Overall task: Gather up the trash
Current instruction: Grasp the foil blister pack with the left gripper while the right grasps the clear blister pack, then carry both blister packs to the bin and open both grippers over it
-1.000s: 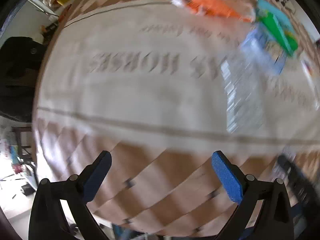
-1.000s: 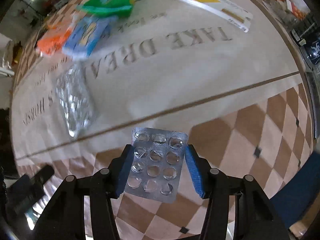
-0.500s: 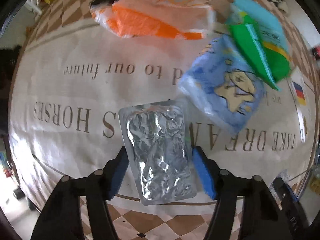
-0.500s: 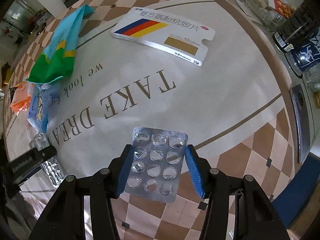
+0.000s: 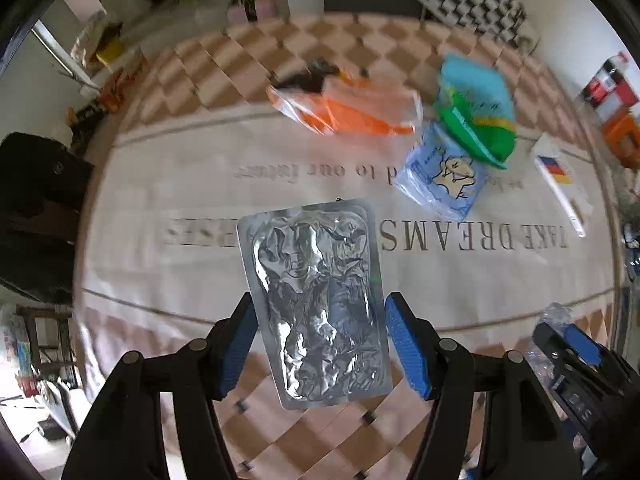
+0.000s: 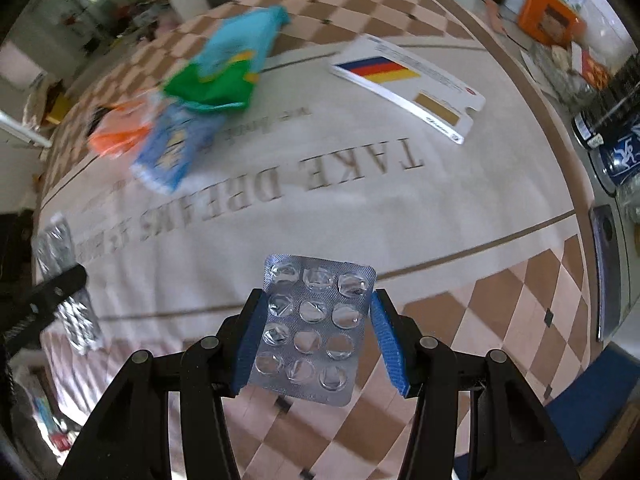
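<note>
Both hand-held grippers are already loaded, so the coming move turns on where the rest of the trash lies from them. The left hand-held gripper [image 5: 320, 344] pinches a crumpled foil blister sheet [image 5: 316, 300] by its long edges, the sheet's long axis running up the frame, away from the camera. The right hand-held gripper [image 6: 314, 344] pinches an emptied pill blister pack [image 6: 316, 328] the same way, at lower centre of its view.

The loose trash sits beyond both, on the tabletop [image 5: 180, 184]: an orange wrapper [image 5: 348, 112] at upper centre of the left view, a blue packet [image 5: 440, 172] and a green-and-turquoise bag [image 5: 476, 116] at upper right, overlapping one another. A flattened medicine box [image 6: 408, 84] lies apart at upper right of the right view, its long axis slanting down to the right; the right hand looks nearer to it.

The lettered middle of the cloth is bare, giving open room. Bottles and boxes crowd the far right edge. No bin is visible.
</note>
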Available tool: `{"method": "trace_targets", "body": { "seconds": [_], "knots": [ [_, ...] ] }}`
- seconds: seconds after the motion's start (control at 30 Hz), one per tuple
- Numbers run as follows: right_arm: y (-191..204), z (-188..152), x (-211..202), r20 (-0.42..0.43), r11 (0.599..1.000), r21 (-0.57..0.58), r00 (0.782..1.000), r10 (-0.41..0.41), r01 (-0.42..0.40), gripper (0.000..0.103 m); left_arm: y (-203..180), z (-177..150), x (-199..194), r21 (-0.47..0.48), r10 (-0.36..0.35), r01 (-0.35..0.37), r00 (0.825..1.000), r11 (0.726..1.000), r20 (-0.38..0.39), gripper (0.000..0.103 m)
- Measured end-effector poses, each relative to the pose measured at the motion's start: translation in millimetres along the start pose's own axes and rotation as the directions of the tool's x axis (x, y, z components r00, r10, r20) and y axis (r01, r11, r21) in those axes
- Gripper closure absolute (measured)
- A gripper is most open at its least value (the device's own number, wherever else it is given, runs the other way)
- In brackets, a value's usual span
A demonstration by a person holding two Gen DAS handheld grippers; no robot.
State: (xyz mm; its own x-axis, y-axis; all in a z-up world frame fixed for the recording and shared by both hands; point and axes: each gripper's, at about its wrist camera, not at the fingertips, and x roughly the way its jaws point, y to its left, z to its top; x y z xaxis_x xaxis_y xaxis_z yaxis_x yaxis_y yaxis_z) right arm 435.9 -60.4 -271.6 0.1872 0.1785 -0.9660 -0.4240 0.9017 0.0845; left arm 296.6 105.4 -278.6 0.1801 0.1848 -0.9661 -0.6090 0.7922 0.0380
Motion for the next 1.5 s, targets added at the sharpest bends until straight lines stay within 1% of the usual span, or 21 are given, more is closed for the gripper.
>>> {"method": "trace_targets", "body": {
  "seconds": [0.1, 0.2, 0.27, 0.37, 0.43, 0.57, 0.67, 0.73, 0.83, 0.9, 0.93, 1.0, 1.07, 1.1, 1.13, 1.23, 1.27, 1.33, 1.43, 1.47, 1.5],
  "knots": [
    [11, -27, -25, 0.027, 1.0, -0.024, 0.999, 0.02, -0.02, 0.048, 20, -19, -35, -0.001, 0.004, -0.004, 0.997, 1.0, 0.073, 0.042],
    [26, -58, -53, 0.065, 0.998, -0.04, 0.997, 0.046, -0.043, 0.048, 42, -36, -59, -0.01, -0.005, 0.006, 0.992, 1.0, 0.124, 0.042],
    [38, -83, -70, 0.088, 0.997, -0.048, 0.994, 0.063, -0.059, 0.048, 58, -58, -81, -0.011, -0.021, 0.023, 0.986, 1.0, 0.163, 0.042],
    [58, -129, -100, 0.122, 0.995, -0.051, 0.989, 0.088, -0.082, 0.048, 77, -87, -99, 0.006, -0.048, 0.047, 0.977, 0.999, 0.206, 0.042],
    [71, -159, -116, 0.144, 0.994, -0.048, 0.985, 0.099, -0.093, 0.048, 93, -115, -113, 0.021, -0.066, 0.063, 0.971, 0.998, 0.228, 0.042],
    [92, -225, -136, 0.149, 0.993, -0.026, 0.982, 0.114, -0.112, 0.048, 119, -167, -125, 0.048, -0.092, 0.083, 0.968, 0.995, 0.235, 0.042],
    [101, -271, -136, 0.124, 0.992, -0.01, 0.985, 0.123, -0.123, 0.048, 138, -206, -122, 0.06, -0.114, 0.104, 0.973, 0.993, 0.2, 0.042],
    [105, -297, -127, 0.089, 0.992, -0.001, 0.988, 0.129, -0.129, 0.048, 150, -231, -108, 0.052, -0.136, 0.129, 0.98, 0.99, 0.145, 0.042],
    [110, -335, -95, 0.009, 0.99, 0.015, 0.99, 0.142, -0.142, 0.048, 165, -262, -71, 0.006, -0.193, 0.193, 0.98, 0.981, 0.038, 0.042],
    [111, -360, -61, -0.06, 0.986, 0.035, 0.984, 0.166, -0.164, 0.048, 174, -279, -38, -0.043, -0.257, 0.255, 0.966, 0.966, -0.039, 0.042],
    [110, -371, -41, -0.091, 0.984, 0.051, 0.98, 0.176, -0.172, 0.048, 181, -289, -10, -0.082, -0.286, 0.279, 0.954, 0.957, -0.095, 0.042],
    [107, -391, 3, -0.153, 0.979, 0.088, 0.969, 0.193, -0.182, 0.048, 187, -304, 33, -0.125, -0.328, 0.31, 0.931, 0.942, -0.16, 0.042],
    [100, -409, 51, -0.204, 0.973, 0.14, 0.956, 0.21, -0.183, 0.048, 192, -320, 91, -0.168, -0.338, 0.305, 0.913, 0.938, -0.23, 0.042],
    [96, -418, 78, -0.233, 0.967, 0.169, 0.945, 0.228, -0.191, 0.048, 193, -326, 110, -0.181, -0.347, 0.308, 0.905, 0.934, -0.248, 0.042],
    [92, -425, 102, -0.253, 0.961, 0.197, 0.937, 0.24, -0.193, 0.048, 194, -333, 137, -0.195, -0.36, 0.315, 0.891, 0.929, -0.275, 0.041],
    [82, -446, 182, -0.298, 0.943, 0.262, 0.912, 0.282, -0.206, 0.048, 196, -352, 212, -0.244, -0.381, 0.312, 0.863, 0.918, -0.333, 0.041],
    [80, -451, 200, -0.304, 0.942, 0.269, 0.91, 0.283, -0.203, 0.048, 195, -356, 232, -0.253, -0.389, 0.315, 0.855, 0.915, -0.343, 0.04],
    [76, -462, 252, -0.323, 0.924, 0.309, 0.889, 0.324, -0.225, 0.047, 191, -367, 276, -0.266, -0.403, 0.322, 0.84, 0.909, -0.362, 0.036],
    [74, -470, 308, -0.35, 0.919, 0.312, 0.871, 0.345, -0.239, 0.047, 183, -381, 326, -0.258, -0.39, 0.307, 0.832, 0.916, -0.394, 0.021],
    [74, -474, 327, -0.357, 0.916, 0.312, 0.863, 0.358, -0.251, 0.045, 181, -385, 335, -0.259, -0.391, 0.308, 0.83, 0.916, -0.398, 0.013],
    [74, -474, 339, -0.364, 0.915, 0.31, 0.856, 0.366, -0.259, 0.035, 179, -388, 345, -0.256, -0.385, 0.302, 0.83, 0.919, -0.404, 0.008]
  ]
}}
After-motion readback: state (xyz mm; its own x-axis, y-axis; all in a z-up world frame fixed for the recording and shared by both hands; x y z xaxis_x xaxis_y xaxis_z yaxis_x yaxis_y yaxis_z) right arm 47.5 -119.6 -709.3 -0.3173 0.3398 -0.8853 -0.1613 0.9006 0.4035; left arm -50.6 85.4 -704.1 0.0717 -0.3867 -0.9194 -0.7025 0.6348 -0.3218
